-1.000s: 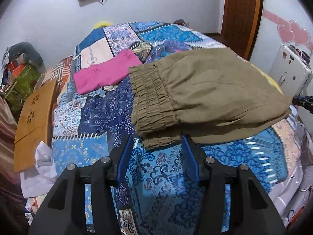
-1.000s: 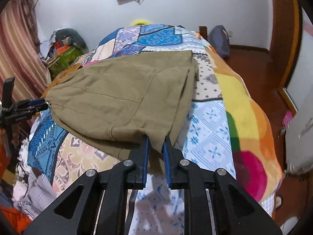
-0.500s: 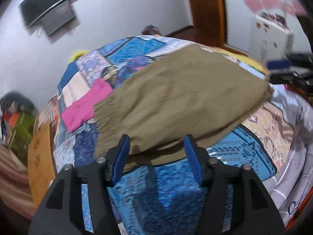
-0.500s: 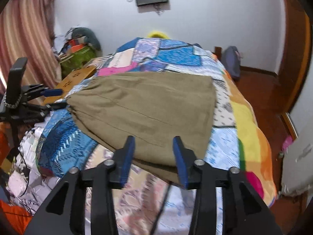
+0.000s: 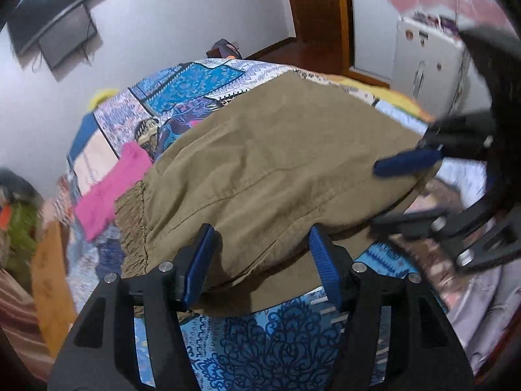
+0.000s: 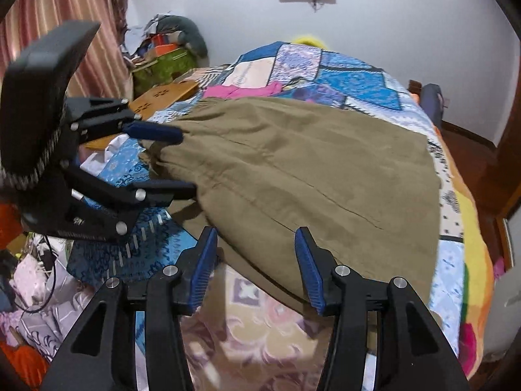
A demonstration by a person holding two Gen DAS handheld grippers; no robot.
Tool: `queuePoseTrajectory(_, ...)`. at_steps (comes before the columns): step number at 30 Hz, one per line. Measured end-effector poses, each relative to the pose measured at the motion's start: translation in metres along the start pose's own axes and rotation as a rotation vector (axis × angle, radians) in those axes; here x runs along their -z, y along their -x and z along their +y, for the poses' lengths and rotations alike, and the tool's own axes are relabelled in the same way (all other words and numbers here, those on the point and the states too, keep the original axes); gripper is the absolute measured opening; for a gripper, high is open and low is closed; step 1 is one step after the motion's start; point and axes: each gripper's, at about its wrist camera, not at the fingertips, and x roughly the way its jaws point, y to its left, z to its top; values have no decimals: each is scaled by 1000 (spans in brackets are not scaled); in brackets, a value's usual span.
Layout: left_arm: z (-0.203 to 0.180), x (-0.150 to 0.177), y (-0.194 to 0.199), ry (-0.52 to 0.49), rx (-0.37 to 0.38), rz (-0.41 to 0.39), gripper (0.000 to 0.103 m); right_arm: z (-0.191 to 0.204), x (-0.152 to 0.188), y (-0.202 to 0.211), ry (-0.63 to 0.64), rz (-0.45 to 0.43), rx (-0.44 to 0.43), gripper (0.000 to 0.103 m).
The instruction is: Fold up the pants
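Note:
The olive-brown pants point(image 5: 276, 169) lie folded on the patchwork bed, elastic waistband at the left in the left wrist view; they also show in the right wrist view point(image 6: 309, 169). My left gripper point(image 5: 260, 260) is open and empty, its blue pads at the pants' near edge. My right gripper point(image 6: 255, 260) is open and empty over the pants' near edge. Each gripper shows in the other's view: the right one point(image 5: 407, 192) at the pants' right end, the left one point(image 6: 162, 159) at the waistband end.
A pink garment point(image 5: 110, 189) lies on the bedspread point(image 5: 260, 342) beyond the waistband. A wooden board point(image 6: 162, 97) and a clutter pile point(image 6: 162, 52) sit at the bed's left side. A white appliance point(image 5: 423, 62) and a wooden door point(image 5: 319, 9) stand to the right.
My right gripper has opened and let go of the pants' edge. Both grippers have swung toward each other, along the near edge of the pants.

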Motion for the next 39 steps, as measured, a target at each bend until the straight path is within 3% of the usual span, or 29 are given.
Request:
queuePoseTrajectory(7, 9, -3, 8, 59, 63, -10, 61, 8, -6, -21, 75, 24, 23, 45)
queuePoseTrajectory(13, -12, 5, 14, -33, 72, -33, 61, 11, -5, -11, 97, -11, 0, 15)
queuePoseTrajectory(16, -26, 7, 5, -83, 75, -11, 61, 14, -5, -5, 101, -24, -13, 8)
queuePoseTrajectory(18, -29, 7, -1, -93, 52, 1, 58, 12, -6, -2, 86, -26, -37, 7)
queuePoseTrajectory(20, -29, 5, -8, -95, 23, 13, 50, 9, -7, 0, 63, -34, -60, 6)
queuePoseTrajectory(22, -25, 3, -10, -82, 6, 18, 31, 7, -7, 4, 55, -41, -72, 5)
queuePoseTrajectory(25, -19, 4, -6, -42, 25, 3, 20, 9, -7, 9, 63, -46, -77, 5)
queuePoseTrajectory(30, -23, 12, 0, -34, 31, 8, 18, 14, -5, 14, 82, -48, -76, 5)
queuePoseTrajectory(36, -22, 21, -4, 21, 56, 30, 19, 19, 4, 3, 81, 14, -71, 8)
queuePoseTrajectory(39, -19, 22, 4, 47, 85, 33, 28, 16, 2, 9, 56, 21, -71, 9)
